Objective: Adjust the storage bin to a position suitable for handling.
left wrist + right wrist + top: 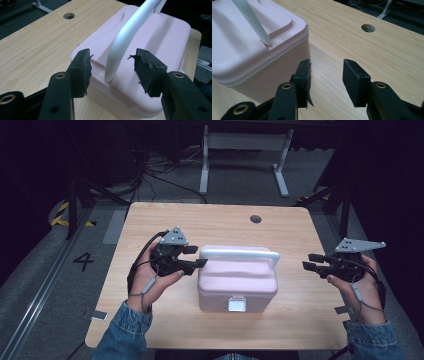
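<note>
Pink box point(237, 282) mid-table point(165, 220), latch facing us, white handle point(240, 253) raised | our left gripper point(198, 256) released, jaws straddling handle's end without touching | our right gripper point(310, 261) released, just beside box.

Dim room, evenly lit tabletop point(165, 220), soft pictures throughout.

In the high view light falls from above onto the tabletop while the floor point(45, 270) and the corners sink into near black; the picture is grainy. The pink box point(237, 287) casts only a faint shadow at its base. Both gripper views are brighter, with a soft sheen on the white handle point(125, 35); their nearest black parts blur slightly, and the far edges soften.
</note>
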Demonstrator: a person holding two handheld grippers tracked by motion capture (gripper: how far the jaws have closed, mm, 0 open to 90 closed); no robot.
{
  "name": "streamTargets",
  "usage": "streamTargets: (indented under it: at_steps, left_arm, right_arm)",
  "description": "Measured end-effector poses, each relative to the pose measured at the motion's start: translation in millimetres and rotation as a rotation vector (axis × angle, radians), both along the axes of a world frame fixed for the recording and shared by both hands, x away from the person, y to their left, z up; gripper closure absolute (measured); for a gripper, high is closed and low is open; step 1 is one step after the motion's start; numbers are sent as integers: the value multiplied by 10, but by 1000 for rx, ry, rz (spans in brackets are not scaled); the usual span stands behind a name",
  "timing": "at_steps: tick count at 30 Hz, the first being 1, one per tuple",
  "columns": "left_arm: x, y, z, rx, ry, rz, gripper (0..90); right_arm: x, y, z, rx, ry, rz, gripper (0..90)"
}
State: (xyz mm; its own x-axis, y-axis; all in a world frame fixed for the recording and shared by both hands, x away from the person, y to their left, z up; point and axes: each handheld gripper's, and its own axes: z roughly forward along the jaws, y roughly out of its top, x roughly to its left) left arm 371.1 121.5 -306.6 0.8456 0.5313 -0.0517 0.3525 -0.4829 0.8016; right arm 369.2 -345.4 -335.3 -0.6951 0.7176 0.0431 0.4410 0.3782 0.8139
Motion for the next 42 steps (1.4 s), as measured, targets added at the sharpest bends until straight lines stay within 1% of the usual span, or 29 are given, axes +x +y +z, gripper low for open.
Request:
streamTargets:
  at_steps: [3,4,7,9,11,13,15,16,18,19,22,26,30,33,35,37,39,41,42]
  left_arm:
    - [5,-52,-22,1,-7,-13,483]
    - [8,-73,-34,4,-17,-16,489]
    - [20,-136,-69,-14,-6,-30,494]
    - [34,-175,-103,-23,-8,-40,494]
    - [48,-199,-129,-29,-20,-41,494]
    - [58,-218,-156,-42,-19,-40,500]
    - [68,-219,-175,-50,-36,-35,526]
    - [71,-216,-186,-61,-34,-28,544]
    - [81,-202,-195,-69,-45,-16,586]
    - [80,-196,-196,-71,-42,-11,612]
    - [82,-176,-195,-78,-60,6,669]
    - [75,-188,-188,-73,-81,10,681]
    - [93,-188,-172,-76,-89,14,685]
    - [119,-189,-164,-87,-88,19,688]
    - [135,-189,-157,-83,-96,22,690]
    - [162,-192,-146,-96,-88,27,693]
    - [194,-187,-125,-101,-89,32,694]
    - [223,-189,-112,-117,-88,38,696]
    - [239,-186,-104,-115,-88,36,697]
  right_arm:
    - [-1,-3,-10,-6,-3,1,576]
    - [-2,-4,-16,-5,-3,0,572]
    - [-6,-6,-30,-2,-1,-2,569]
    - [-9,-5,-40,-4,-1,-1,567]
    - [-11,-3,-47,-3,0,-1,565]
    - [-13,-3,-56,-6,-1,-1,561]
    - [-18,-3,-65,0,-8,1,559]
    - [-19,-4,-69,1,-12,4,559]
    - [-16,-2,-74,-1,-14,5,559]
    - [-15,1,-77,-1,-13,6,559]
    - [-11,13,-86,0,-10,7,559]
    - [-8,25,-97,2,-5,8,555]
    - [-3,27,-106,-3,-6,9,555]
    - [-7,34,-112,-3,-5,10,556]
    - [-11,34,-112,-2,-6,9,556]
    - [-20,27,-111,-4,-7,9,556]
    - [-31,19,-109,-2,-8,7,556]
    - [-39,9,-105,-3,-15,6,556]
    - [-48,6,-100,1,-13,3,556]
